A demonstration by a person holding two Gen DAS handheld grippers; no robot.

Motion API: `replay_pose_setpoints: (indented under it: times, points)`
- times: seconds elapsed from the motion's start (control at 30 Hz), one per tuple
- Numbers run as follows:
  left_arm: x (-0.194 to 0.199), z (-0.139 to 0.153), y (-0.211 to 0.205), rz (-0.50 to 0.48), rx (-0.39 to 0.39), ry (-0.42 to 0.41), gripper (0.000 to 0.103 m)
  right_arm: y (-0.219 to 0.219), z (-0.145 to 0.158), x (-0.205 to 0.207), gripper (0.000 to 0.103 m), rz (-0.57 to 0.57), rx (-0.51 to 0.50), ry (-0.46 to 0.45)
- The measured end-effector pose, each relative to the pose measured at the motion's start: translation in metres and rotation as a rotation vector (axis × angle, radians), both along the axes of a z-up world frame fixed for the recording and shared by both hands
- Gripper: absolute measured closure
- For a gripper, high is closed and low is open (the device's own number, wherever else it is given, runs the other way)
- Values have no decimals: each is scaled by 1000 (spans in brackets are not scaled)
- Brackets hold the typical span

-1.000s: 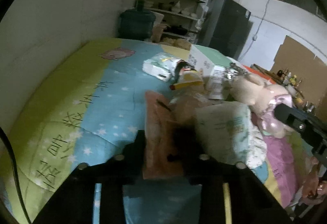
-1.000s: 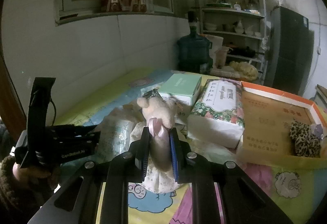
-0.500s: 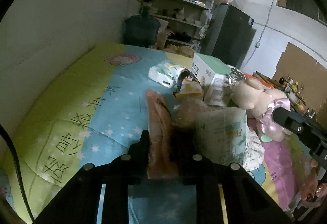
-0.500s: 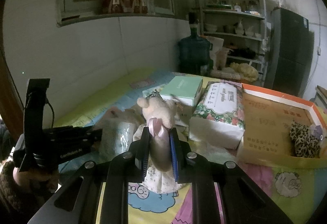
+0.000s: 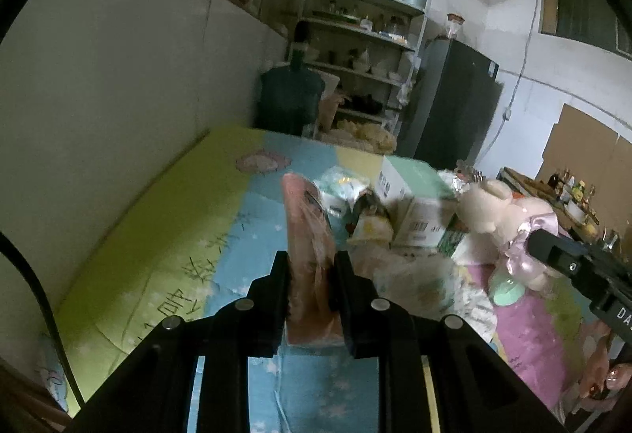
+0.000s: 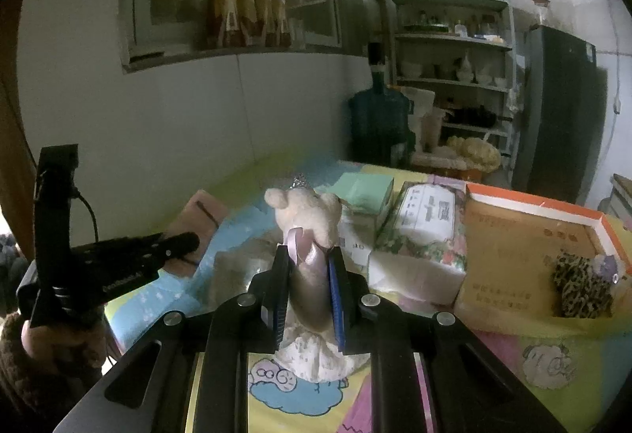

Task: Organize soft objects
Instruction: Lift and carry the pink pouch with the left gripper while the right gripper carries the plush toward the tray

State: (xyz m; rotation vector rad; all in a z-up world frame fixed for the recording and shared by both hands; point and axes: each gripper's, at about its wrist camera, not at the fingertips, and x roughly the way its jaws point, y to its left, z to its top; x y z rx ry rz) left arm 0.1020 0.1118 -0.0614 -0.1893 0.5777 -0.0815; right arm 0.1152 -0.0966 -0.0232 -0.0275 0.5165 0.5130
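Gripping: left jaws clamp pink packet (image 5: 310,235) | right jaws clamp plush bear (image 6: 306,219)

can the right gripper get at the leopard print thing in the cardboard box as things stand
Probably not yet: the right gripper is shut on the plush bear. The leopard print item lies uncovered in the open cardboard box, so once freed the way looks clear.

Pink packet's (image 5: 308,235) lower end hidden between the left hand-held gripper's (image 5: 310,267) jaws, packets just right of it motion-blurred, shelf jars (image 6: 454,26) too small to tell
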Motion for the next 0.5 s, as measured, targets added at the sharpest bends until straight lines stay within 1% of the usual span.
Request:
replay_pose_setpoints:
  times: [0.27,0.5]
  points:
    - [-7,20,-9,-12,-5,-58,80,-6,15,-4,84,-2,16,-36]
    - [-9,38,-27,-53,-4,-107,80,-12,25,-7,84,-18,22,-66]
